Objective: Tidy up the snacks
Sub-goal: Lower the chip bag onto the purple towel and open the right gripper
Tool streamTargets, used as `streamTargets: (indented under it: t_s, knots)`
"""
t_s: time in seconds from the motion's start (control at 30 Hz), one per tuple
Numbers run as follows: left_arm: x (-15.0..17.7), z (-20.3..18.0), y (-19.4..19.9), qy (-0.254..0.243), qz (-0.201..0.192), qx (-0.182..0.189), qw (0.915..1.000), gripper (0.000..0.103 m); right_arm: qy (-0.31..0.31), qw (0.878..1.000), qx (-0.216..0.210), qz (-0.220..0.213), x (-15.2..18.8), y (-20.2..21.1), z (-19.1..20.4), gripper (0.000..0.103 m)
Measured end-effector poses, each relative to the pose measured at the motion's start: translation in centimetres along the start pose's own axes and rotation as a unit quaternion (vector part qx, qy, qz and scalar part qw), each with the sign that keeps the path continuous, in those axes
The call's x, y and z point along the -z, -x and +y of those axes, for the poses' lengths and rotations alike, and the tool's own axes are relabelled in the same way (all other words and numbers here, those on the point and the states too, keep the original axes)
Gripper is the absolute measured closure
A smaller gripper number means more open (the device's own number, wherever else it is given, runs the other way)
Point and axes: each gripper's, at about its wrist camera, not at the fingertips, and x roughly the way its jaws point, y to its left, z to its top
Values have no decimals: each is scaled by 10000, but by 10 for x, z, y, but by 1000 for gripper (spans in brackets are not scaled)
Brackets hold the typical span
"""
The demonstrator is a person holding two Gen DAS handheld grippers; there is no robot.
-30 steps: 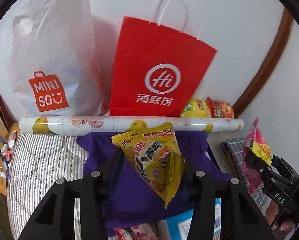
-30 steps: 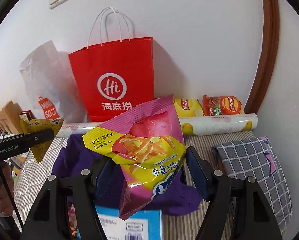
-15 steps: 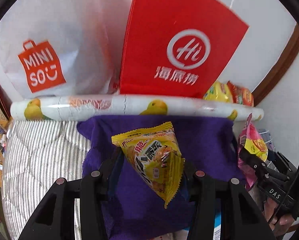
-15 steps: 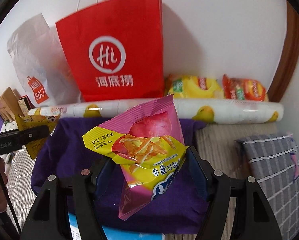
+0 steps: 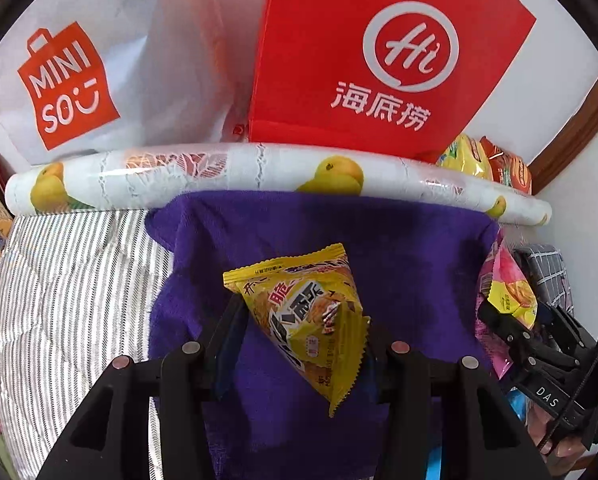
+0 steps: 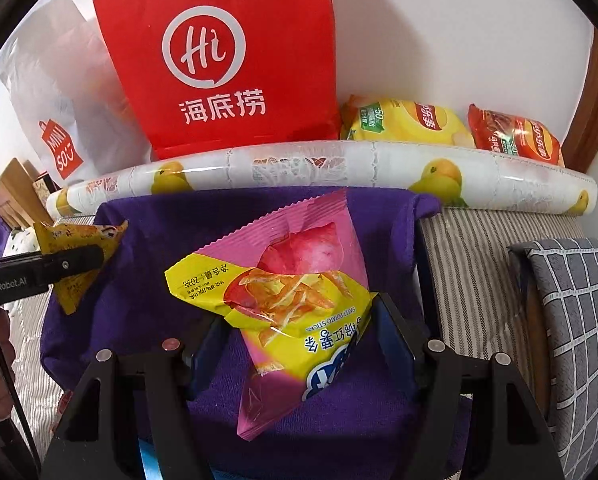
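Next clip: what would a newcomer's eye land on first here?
First, the tall red paper bag with a white logo, standing at the wall behind a long fruit-printed roll. Then the two held snacks above the purple cloth: a yellow snack packet in the left gripper, and a pink-and-yellow sweet-potato-stick bag in the right gripper.

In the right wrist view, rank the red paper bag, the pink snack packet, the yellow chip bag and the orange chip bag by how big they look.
1. Red paper bag, largest.
2. Pink snack packet; it is held close to the camera in the right gripper, so its true size is unsure.
3. Yellow chip bag.
4. Orange chip bag, only slightly smaller.
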Motion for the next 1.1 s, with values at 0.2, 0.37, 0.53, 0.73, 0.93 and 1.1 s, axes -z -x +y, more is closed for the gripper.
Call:
streamTargets:
  t_s: [0.2,0.37,0.53,0.73,0.93,1.1]
  knots:
    - [2,-5,-3,-50,57,24,10000,56,-26,9996,247,138,-2,-7,-1,34]
    - [1,-9,-8,-61,98,2,9999,56,-26,9997,186,181,-1,-9,-2,34]
    - [-1,-7,-10,-40,144,-10,9999,56,57,9994,228,253,1,-11,2,34]
    - [-2,-10,-14,-49,202,-3,9998,56,125,9991,218,347,1,-14,5,33]
    - [-3,-10,-17,-34,233,5,9997,56,88,9984,231,500,1,-18,3,28]
    - [-2,-9,-17,-25,240,95,9997,56,143,9990,277,317,1,-11,5,16]
